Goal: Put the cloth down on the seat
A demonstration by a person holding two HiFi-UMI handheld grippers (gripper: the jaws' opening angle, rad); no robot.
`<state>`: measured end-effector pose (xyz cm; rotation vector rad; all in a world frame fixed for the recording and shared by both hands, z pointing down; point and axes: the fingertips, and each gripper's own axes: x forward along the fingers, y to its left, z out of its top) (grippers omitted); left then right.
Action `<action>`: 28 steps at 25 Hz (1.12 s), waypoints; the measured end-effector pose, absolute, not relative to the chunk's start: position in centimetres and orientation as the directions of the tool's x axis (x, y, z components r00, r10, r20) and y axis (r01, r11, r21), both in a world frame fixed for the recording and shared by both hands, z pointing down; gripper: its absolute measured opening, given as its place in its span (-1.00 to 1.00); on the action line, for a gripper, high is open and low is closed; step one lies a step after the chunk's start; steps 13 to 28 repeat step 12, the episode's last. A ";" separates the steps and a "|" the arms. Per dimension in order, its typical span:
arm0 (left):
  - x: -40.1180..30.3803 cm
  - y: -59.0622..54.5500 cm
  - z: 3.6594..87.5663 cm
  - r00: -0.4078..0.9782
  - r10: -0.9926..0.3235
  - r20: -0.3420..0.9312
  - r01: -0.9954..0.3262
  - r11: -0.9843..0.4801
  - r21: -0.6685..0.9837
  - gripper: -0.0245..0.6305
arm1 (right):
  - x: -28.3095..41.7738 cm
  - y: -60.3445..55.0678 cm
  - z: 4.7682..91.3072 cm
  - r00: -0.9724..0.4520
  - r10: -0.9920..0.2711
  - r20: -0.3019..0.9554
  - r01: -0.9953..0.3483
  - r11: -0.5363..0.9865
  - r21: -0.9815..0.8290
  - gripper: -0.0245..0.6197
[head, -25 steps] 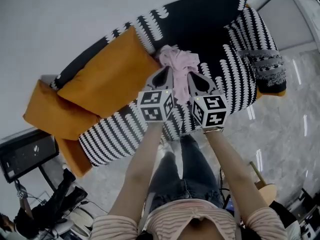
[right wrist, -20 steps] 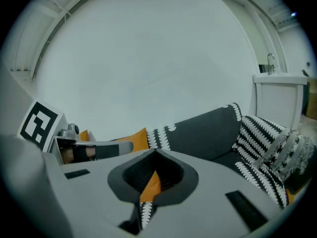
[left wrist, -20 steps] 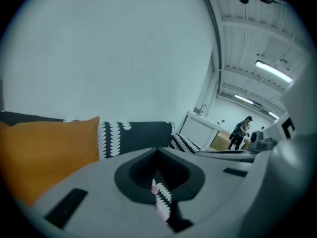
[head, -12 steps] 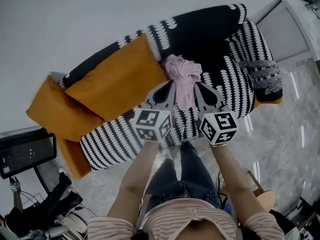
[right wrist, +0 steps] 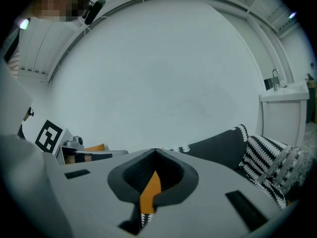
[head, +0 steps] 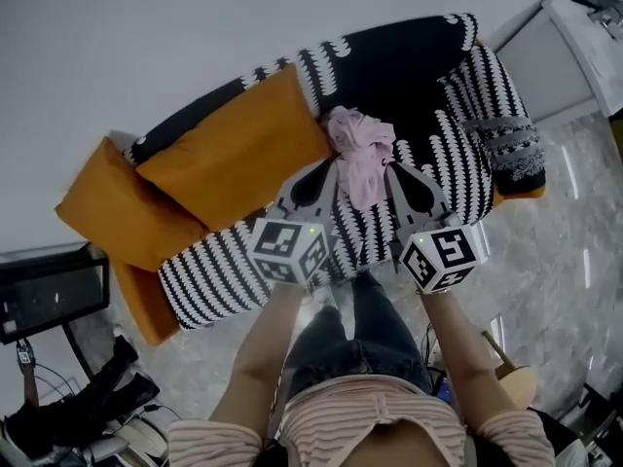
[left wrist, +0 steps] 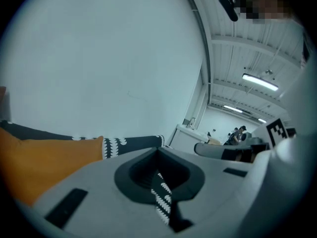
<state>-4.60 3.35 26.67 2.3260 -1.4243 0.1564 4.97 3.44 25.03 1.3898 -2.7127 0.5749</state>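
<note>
My left gripper [head: 329, 166] is squeezed closed with nothing in it. My right gripper [head: 394, 168] is closed and empty too. They sit side by side over the front of the seat [head: 450, 168]. Between their tips, the pink cloth [head: 362, 154] lies in a bunch on the seat, just beside the orange cushion [head: 229, 154]. I think the cloth is down, so the job looks done. Next I should just lift my grippers away and not bump it.
</note>
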 end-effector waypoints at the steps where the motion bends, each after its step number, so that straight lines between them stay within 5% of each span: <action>1: -3.8 3.2 25.1 0.472 -0.832 0.292 -0.875 -0.401 0.272 -0.88 | 5.8 3.3 23.4 -0.601 -0.778 0.184 -0.787 0.536 -0.306 -0.90; 28: -1.4 1.3 29.6 0.506 -0.824 0.255 -0.855 -0.439 0.275 -0.88 | 8.0 2.1 28.5 -0.606 -0.777 0.169 -0.779 0.537 -0.323 -0.90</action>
